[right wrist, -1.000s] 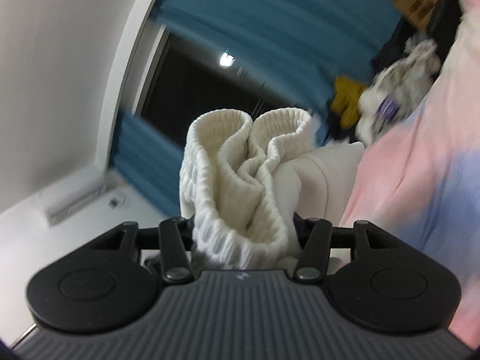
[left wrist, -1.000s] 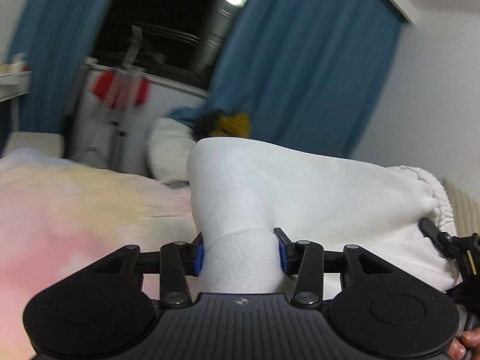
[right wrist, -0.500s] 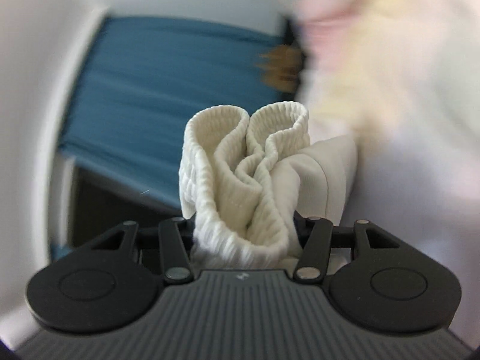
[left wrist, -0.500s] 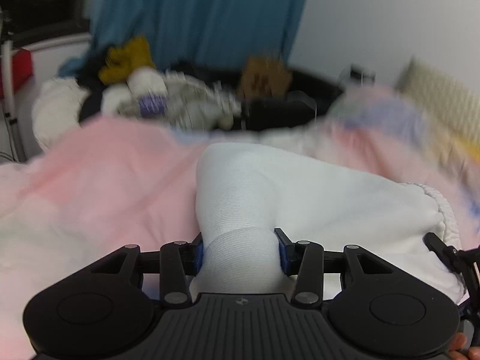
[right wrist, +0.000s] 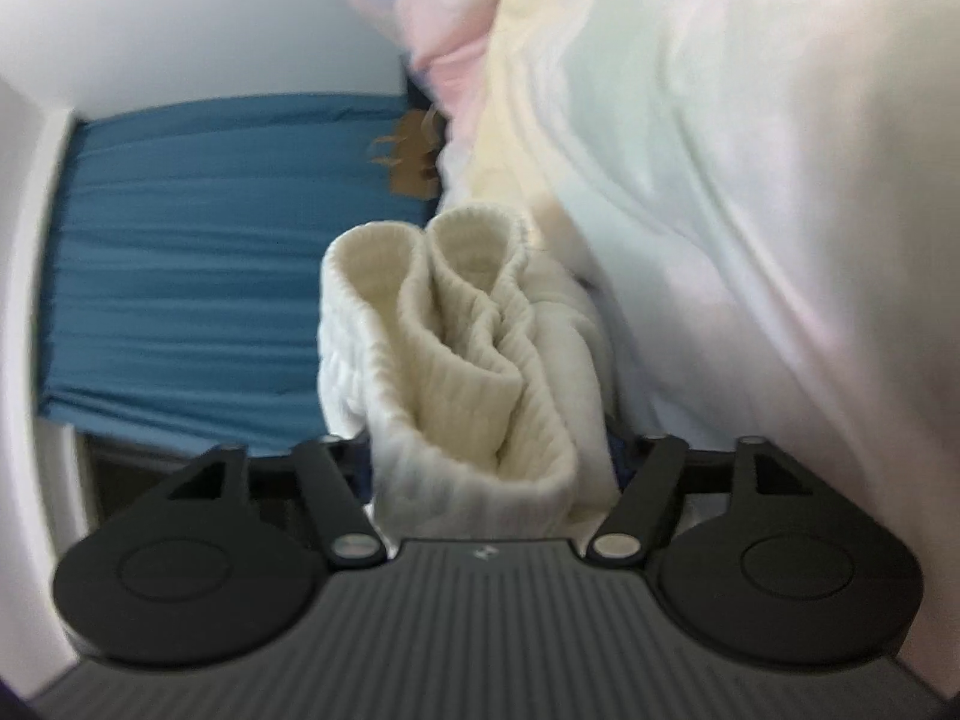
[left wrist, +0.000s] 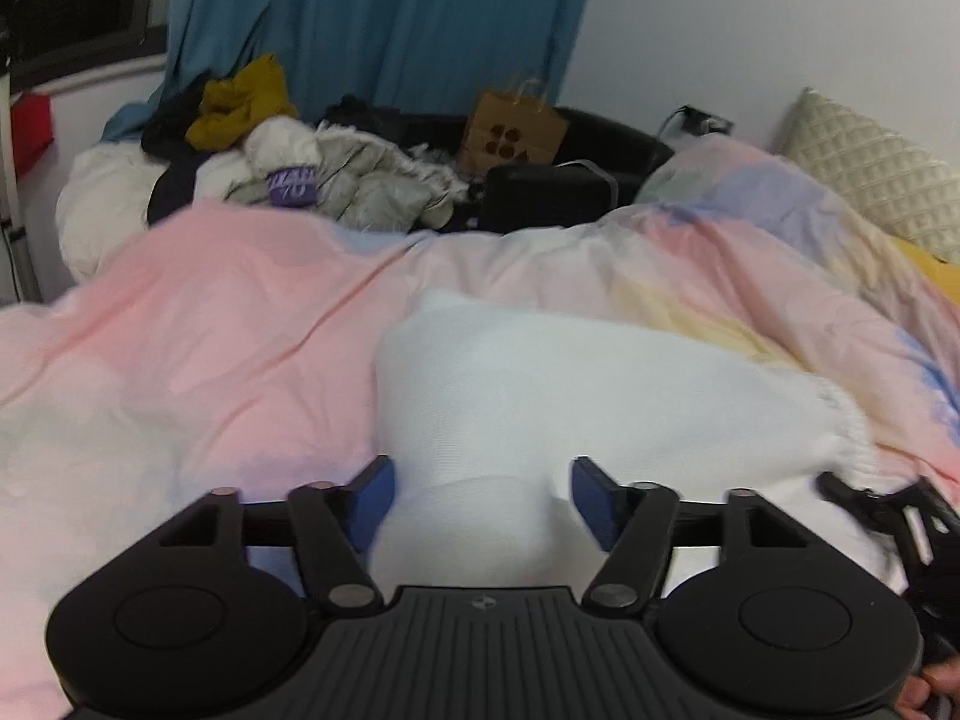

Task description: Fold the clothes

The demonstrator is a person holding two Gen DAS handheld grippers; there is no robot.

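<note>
A white knit garment (left wrist: 576,396) lies on the pastel bed cover (left wrist: 198,312), stretching from my left gripper to the right. My left gripper (left wrist: 483,495) stands open, its blue pads (left wrist: 375,495) apart from the cloth that still sits between them. In the right wrist view my right gripper (right wrist: 492,468) is shut on the garment's ribbed cream hem (right wrist: 468,348), bunched in folds between the fingers. The right gripper's tips (left wrist: 864,495) show at the far right of the left wrist view, at the garment's ribbed edge.
A heap of clothes (left wrist: 312,168), a brown paper bag (left wrist: 516,132) and a black bag (left wrist: 552,198) lie beyond the bed's far edge. A blue curtain (left wrist: 384,18) hangs behind. A quilted pillow (left wrist: 870,180) sits at the right. The bed cover (right wrist: 750,180) fills the right wrist view's right side.
Both grippers swung from facing the window down to the bed with the garment. The left gripper's jaws have opened off the cloth; the right stays shut on the hem.
</note>
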